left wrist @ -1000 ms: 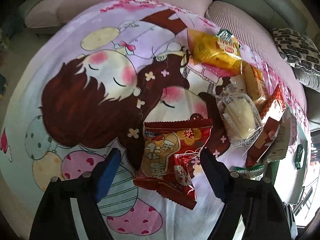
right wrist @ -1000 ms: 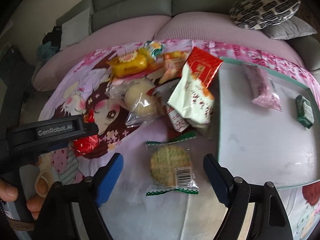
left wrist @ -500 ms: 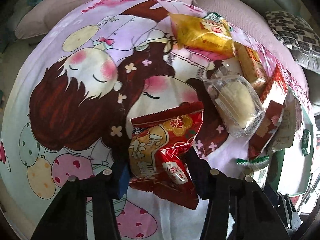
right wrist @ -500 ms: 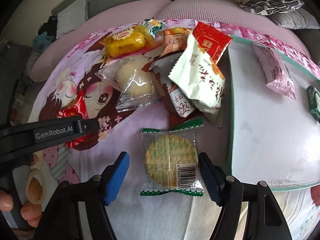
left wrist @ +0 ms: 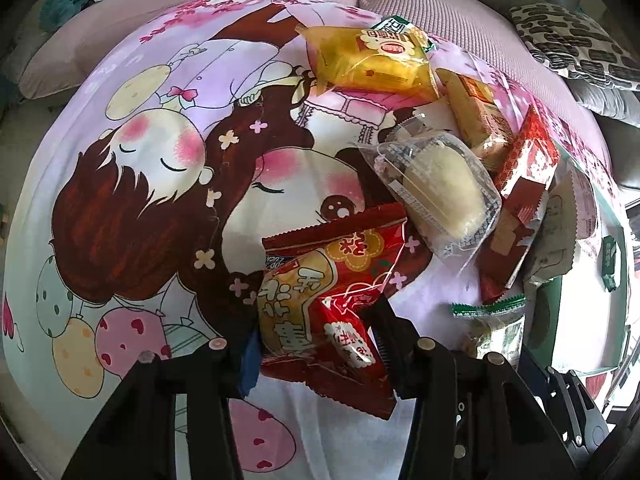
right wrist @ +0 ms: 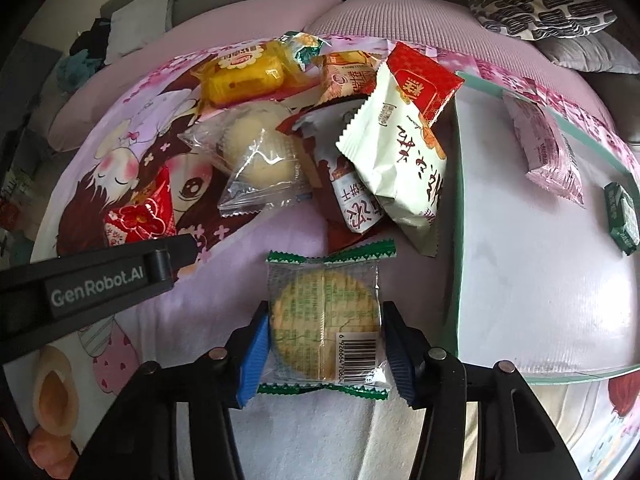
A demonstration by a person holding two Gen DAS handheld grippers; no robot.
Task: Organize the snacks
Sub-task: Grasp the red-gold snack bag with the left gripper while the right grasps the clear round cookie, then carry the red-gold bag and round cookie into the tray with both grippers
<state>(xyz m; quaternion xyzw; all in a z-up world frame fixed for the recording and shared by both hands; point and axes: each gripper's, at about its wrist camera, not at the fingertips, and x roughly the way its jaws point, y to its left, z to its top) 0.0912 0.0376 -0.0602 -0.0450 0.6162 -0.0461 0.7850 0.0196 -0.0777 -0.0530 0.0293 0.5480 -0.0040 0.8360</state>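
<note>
Two snacks are being gripped at once, presumably so that both can be carried off the printed blanket [right wrist: 328,432] in one go. The red snack packet [left wrist: 336,296] is being pinched across its lower half by the left hand-held gripper [left wrist: 316,344], whose jaws have just been closing onto it; the packet's long axis is running away from the gripper, its far end tilted up toward the heap of snacks [right wrist: 360,140]. The round cracker packet [right wrist: 324,316] is being clamped on its two side edges by the right hand-held gripper [right wrist: 324,352], whose jaws have just been closing too. It is lying flat, crimped green ends pointing toward and away from the gripper. The white tray [right wrist: 540,280] just beside it is probably where it is being sorted to.
</note>
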